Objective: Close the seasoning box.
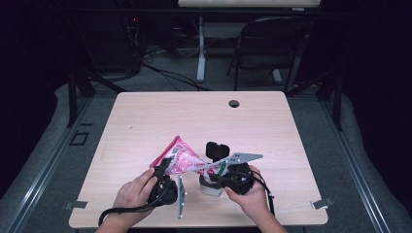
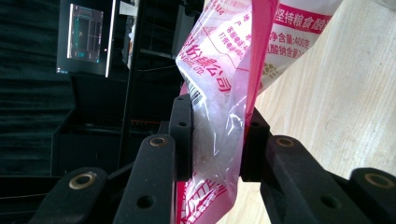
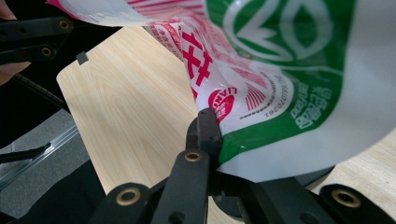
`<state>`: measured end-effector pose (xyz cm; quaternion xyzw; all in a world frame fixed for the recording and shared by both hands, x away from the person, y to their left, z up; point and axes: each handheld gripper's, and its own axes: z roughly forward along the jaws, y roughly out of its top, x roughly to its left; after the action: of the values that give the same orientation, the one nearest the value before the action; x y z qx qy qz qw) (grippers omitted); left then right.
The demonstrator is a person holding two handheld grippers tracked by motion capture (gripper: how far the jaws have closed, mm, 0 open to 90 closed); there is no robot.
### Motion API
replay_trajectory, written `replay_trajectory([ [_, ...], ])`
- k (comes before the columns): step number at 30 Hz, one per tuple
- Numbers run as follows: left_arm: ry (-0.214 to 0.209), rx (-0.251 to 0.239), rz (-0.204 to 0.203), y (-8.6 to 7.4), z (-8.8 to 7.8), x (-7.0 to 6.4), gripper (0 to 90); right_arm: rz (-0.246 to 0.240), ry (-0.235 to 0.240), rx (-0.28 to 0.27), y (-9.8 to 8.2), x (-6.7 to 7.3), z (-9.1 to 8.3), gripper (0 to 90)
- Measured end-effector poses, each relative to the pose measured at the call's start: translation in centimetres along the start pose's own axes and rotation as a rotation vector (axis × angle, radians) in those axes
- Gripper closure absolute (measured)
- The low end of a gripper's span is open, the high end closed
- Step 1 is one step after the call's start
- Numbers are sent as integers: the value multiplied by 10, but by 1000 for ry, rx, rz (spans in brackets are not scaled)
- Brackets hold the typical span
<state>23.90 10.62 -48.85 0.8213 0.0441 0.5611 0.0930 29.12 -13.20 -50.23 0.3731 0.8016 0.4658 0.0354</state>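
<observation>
High view shows you holding a printed plastic bag (image 1: pixel 180 158) between both grippers, low over the near middle of the worktop (image 1: pixel 145 116). Your left gripper (image 1: pixel 163 175) sits at about 7 o'clock from the bag and your left hand (image 1: pixel 135 193) wraps its body; your right gripper (image 1: pixel 214 170) sits at about 4 o'clock from the bag, with your right hand (image 1: pixel 250 194) behind it. The bag rises to a pink corner pointing toward 12 o'clock and is stretched between the two grippers, clear of the wood. In the left gripper view the left gripper (image 2: pixel 217 135) has its jaws part-way closed, the pads pressing on either side of the bag (image 2: pixel 219 70) where clear film shows white grains inside, so it is clamped on the bag's pink-edged end. In the right gripper view the right gripper (image 3: pixel 212 140) is closed as tight as it goes, pinching the thin edge of the bag (image 3: pixel 280 84) where the print is green and white, with red characters at about 10 o'clock from the pinch. Directly below the bag's right end, touching your right gripper in the high view, stands a small pale container (image 1: pixel 211 187); what it holds you cannot tell. A black object (image 1: pixel 217 150) stands just beyond it, at 12 o'clock.
</observation>
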Motion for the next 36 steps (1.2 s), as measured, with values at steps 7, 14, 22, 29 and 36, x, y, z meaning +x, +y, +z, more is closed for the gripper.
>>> replay_trajectory([
  [7,-5,-1,8,2,-1,1,728,1,-7,-11,-2,1,1,900],
  [14,-1,4,24,4,-2,2,728,4,-13,-14,-4,1,1,900],
  [22,-3,7,41,7,-4,4,729,9,-18,-23,-5,1,2,900],
  [29,-5,12,59,8,-5,6,729,9,-20,-26,-7,2,2,900],
  [36,-5,12,76,9,-6,6,730,10,-20,-27,-7,3,3,900],
])
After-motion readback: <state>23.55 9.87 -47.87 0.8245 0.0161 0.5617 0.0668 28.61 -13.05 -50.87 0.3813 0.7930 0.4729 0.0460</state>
